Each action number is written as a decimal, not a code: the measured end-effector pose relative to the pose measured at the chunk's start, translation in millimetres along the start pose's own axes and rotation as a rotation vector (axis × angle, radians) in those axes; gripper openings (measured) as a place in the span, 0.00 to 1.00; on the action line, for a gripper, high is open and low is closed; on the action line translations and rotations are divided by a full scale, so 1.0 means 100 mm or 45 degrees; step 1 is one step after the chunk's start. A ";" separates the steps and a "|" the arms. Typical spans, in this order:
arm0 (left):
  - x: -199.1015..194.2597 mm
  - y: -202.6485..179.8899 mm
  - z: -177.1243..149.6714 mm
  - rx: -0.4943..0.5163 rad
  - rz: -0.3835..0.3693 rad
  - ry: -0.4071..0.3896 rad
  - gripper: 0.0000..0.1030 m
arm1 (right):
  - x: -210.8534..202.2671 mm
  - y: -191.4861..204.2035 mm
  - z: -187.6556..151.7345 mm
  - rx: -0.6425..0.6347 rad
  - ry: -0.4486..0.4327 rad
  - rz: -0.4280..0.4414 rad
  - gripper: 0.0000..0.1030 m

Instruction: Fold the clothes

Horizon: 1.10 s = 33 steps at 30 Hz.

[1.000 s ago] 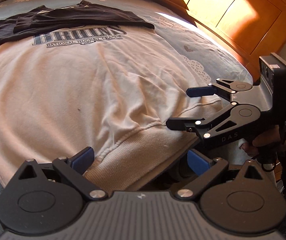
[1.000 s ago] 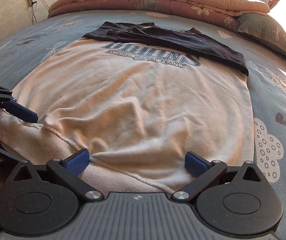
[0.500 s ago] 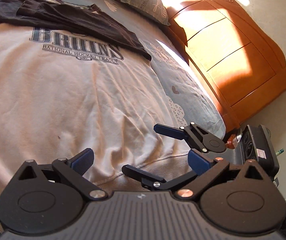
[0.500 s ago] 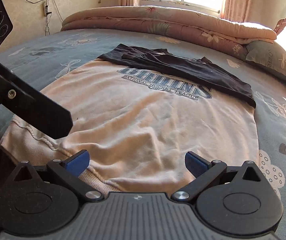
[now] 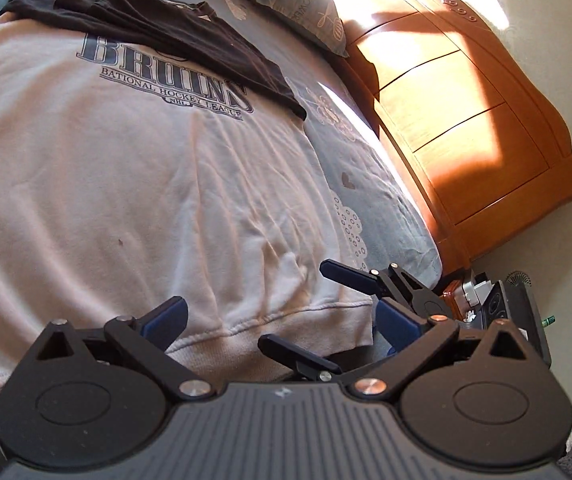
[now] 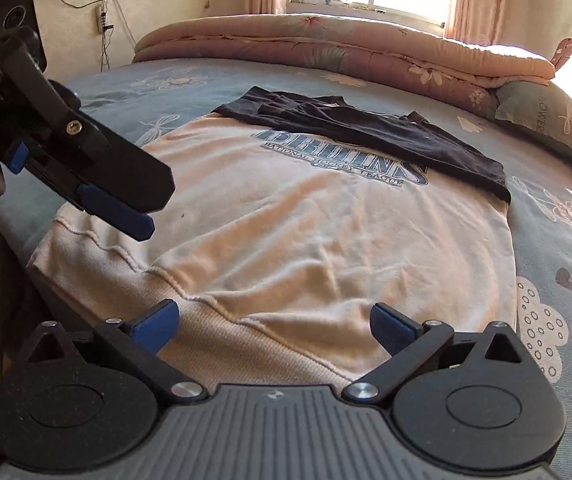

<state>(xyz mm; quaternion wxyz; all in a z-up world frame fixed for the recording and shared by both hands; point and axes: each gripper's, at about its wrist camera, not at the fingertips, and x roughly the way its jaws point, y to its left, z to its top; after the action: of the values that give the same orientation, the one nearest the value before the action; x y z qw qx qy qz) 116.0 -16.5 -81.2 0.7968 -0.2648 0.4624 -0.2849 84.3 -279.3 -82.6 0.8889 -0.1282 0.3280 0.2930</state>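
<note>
A pale cream sweatshirt (image 5: 145,180) (image 6: 306,240) printed BRUINS lies flat on the bed, its ribbed hem (image 6: 245,344) nearest me. A black garment part (image 5: 165,36) (image 6: 366,128) lies folded across its top; I cannot tell whether it belongs to the sweatshirt. My left gripper (image 5: 281,318) (image 6: 145,204) hovers open over the hem, with nothing between its blue pads. My right gripper (image 6: 273,324) (image 5: 318,316) is open too, just above the hem near the sweatshirt's right corner. The two grippers are close together.
The bed has a blue flowered sheet (image 6: 558,260). An orange wooden headboard (image 5: 466,120) stands along the right side. A pillow (image 6: 546,120) and a rolled quilt (image 6: 326,48) lie at the far edge. A black device (image 5: 506,308) sits beyond the bed's corner.
The left gripper has swung right towards the hem's right corner, and its view has turned to the headboard. The right gripper has tilted up. Both have stayed open.
</note>
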 end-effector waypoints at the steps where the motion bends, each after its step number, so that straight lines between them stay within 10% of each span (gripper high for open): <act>1: 0.03 0.02 -0.05 -0.017 0.014 0.029 0.97 | 0.05 -0.02 0.00 0.018 0.021 -0.016 1.00; 23: -0.09 0.16 -0.28 -0.140 -0.037 0.049 0.97 | -0.04 0.01 -0.22 0.005 0.079 0.009 1.00; 29: -0.11 -0.10 -0.31 0.108 0.100 0.135 0.97 | -0.07 0.04 -0.20 -0.049 0.106 0.011 1.00; 33: -0.20 -0.39 -0.32 0.500 0.302 0.102 0.97 | -0.21 0.05 -0.16 -0.182 0.094 -0.007 1.00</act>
<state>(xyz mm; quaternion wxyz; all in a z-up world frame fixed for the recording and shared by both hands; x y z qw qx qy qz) 70.9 -34.9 -57.1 0.8419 -0.0368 0.4573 -0.2841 59.7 -291.2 -80.9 0.8657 -0.2028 0.3383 0.3082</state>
